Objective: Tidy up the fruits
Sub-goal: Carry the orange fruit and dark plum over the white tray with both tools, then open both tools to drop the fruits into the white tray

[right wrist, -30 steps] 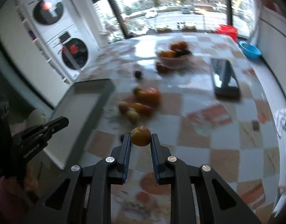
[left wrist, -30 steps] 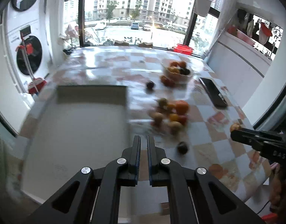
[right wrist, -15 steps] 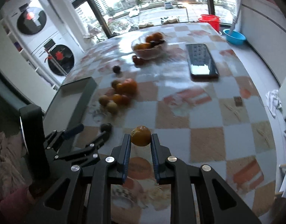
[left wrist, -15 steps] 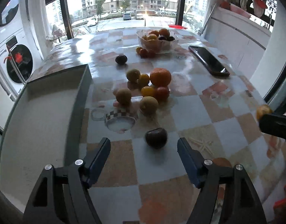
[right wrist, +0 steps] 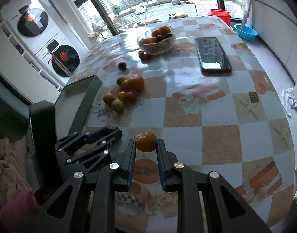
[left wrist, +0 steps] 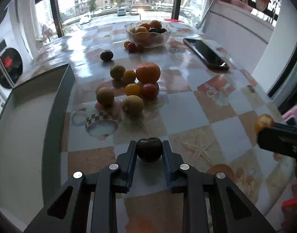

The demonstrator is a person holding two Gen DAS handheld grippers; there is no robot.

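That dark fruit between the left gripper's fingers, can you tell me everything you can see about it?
The dark fruit is round and very dark purple, almost black, with a smooth, slightly shiny skin and a small dimple on top, like a plum. It sits between the two fingers of the left gripper, which close in on both its sides. Below it is the checkered tablecloth, near the table's front edge, apart from the fruit pile farther back.

No legible text or labels.
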